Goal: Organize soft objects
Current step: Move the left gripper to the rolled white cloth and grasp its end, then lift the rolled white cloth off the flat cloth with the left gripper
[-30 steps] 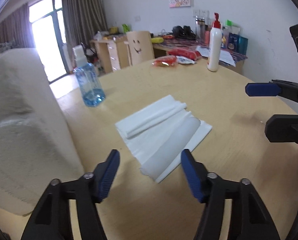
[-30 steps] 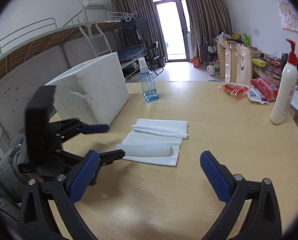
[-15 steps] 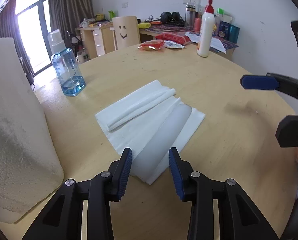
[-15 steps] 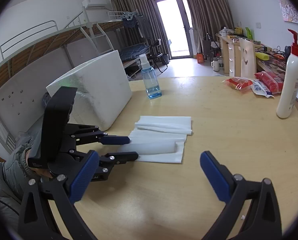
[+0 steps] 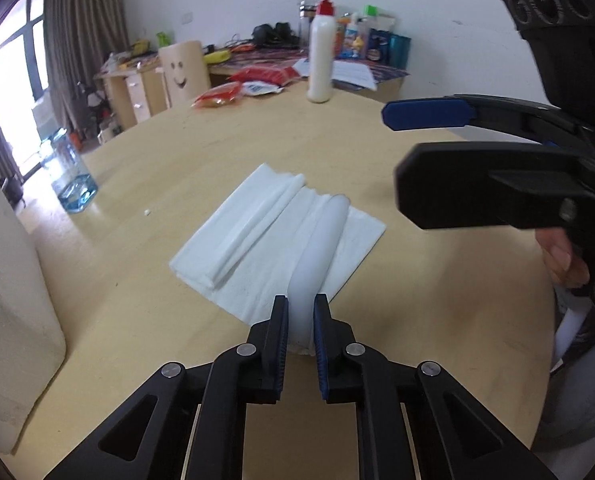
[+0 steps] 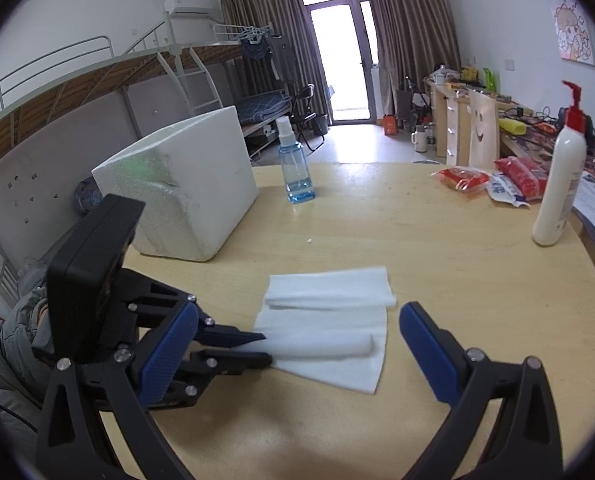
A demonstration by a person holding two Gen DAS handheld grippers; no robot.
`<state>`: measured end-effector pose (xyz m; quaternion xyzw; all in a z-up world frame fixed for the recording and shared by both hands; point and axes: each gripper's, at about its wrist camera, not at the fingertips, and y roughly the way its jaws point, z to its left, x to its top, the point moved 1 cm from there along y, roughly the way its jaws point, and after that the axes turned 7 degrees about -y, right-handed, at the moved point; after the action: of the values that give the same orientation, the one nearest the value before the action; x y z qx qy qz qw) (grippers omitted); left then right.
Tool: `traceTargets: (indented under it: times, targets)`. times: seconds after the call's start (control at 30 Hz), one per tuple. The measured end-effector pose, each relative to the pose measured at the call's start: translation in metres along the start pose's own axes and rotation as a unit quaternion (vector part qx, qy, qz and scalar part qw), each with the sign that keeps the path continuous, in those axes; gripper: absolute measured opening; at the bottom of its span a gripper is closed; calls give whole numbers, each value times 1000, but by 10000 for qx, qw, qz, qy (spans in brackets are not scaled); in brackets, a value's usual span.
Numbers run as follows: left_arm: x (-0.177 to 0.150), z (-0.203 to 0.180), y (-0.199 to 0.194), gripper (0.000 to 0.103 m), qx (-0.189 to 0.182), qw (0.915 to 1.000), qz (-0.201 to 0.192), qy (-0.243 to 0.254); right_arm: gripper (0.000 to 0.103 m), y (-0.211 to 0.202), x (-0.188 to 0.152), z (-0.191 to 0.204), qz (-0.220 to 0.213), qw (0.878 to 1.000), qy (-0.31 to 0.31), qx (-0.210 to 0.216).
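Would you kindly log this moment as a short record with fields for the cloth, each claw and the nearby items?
surface: round wooden table
cloth: white cloth, flat, with a raised rolled fold
left claw: closing, pads on the near end of the rolled fold
right claw: open, empty, above the table
nearby: foam box, blue spray bottle, white pump bottle, snack packets

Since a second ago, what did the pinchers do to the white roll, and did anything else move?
The left gripper came forward to the near end of the white foam roll, and its jaws are closing with the roll's end between the pads. The right gripper stayed wide open and still. The folded white sheets, spray bottle and foam box kept their places on the table.
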<state>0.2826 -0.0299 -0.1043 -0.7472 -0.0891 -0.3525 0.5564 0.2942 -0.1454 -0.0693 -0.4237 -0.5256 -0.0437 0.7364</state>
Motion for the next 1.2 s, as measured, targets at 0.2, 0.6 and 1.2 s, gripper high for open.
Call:
traceTargets:
  times: [0.2,0.6,1.2]
  targets:
    - [-4,-6,-9,13,-109,9998,-179,19,102,-8,-5,-3,-3,9998,115,-145]
    - [-11,-5,-32,15,-431,9975,-548,-72,102,-13,-10,-4,141,9991,98,-382]
    - [-19,-16,-23,59,-697,9970,-245,223,102,-23,-16,2,120,9989,78,-449]
